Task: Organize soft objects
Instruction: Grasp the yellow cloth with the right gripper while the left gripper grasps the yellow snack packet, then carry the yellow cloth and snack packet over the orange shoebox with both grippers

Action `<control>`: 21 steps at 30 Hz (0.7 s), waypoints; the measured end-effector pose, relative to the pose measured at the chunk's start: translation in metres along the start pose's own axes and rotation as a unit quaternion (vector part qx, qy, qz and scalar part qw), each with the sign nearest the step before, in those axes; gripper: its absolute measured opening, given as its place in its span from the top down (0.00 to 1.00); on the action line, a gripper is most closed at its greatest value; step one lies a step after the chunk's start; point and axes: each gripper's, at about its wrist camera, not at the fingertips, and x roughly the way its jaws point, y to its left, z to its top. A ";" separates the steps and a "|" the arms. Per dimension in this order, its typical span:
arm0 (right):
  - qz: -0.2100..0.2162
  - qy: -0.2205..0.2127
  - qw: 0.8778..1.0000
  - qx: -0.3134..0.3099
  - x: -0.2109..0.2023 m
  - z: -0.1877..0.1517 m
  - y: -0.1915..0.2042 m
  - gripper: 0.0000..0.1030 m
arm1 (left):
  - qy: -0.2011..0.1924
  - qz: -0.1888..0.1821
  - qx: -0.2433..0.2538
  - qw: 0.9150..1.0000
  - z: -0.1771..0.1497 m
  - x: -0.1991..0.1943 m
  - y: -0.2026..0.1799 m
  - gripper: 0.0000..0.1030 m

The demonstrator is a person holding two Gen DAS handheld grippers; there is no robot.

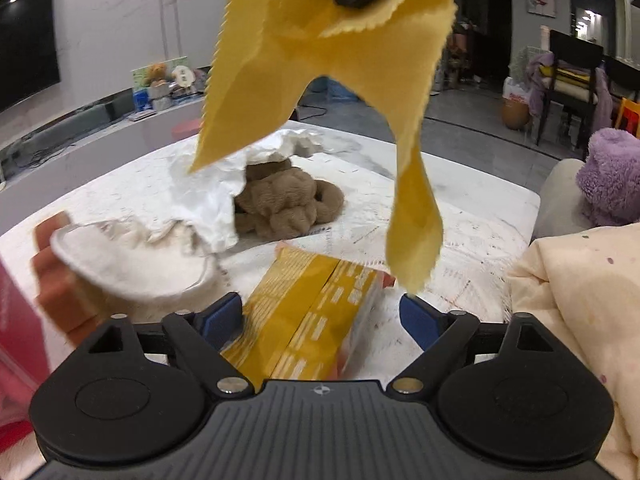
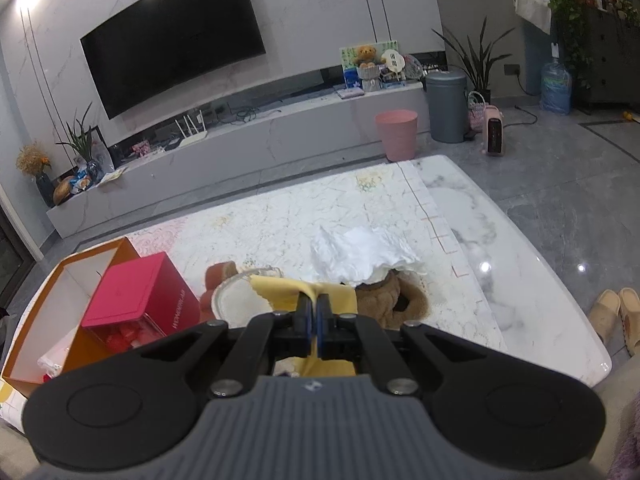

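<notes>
Above: yellow cloth point(image 1: 320, 64) held aloft over the table point(image 2: 500, 240) by the right gripper point(image 2: 313, 312).

Detail: the right gripper's blue pads point(image 2: 306, 320) are pressed nearly together with a fold of the cloth pinched between them; in the left wrist view the cloth hangs from that gripper at the top of the frame, its lower tip dangling just above the left gripper point(image 1: 322, 320). The left gripper's fingers stand wide apart and hold nothing; a yellow box point(image 1: 312, 320) lies on the table between them. Farther back rest a brown plush toy point(image 1: 288, 204), partly under crumpled white paper point(image 1: 208, 200), with a glass dish point(image 1: 132, 264) to the left.
</notes>
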 end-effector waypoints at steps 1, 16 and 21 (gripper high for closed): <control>-0.001 0.004 1.000 0.001 0.004 -0.001 -0.002 1.00 | 0.002 -0.006 0.005 1.000 0.000 0.004 0.000 0.00; -0.010 0.020 1.000 0.008 0.018 -0.006 -0.011 1.00 | 0.010 -0.020 -0.026 0.999 -0.005 0.024 0.023 0.18; -0.008 0.023 1.000 0.006 0.018 -0.005 -0.009 1.00 | 0.013 -0.022 -0.036 0.999 -0.007 0.014 0.021 0.27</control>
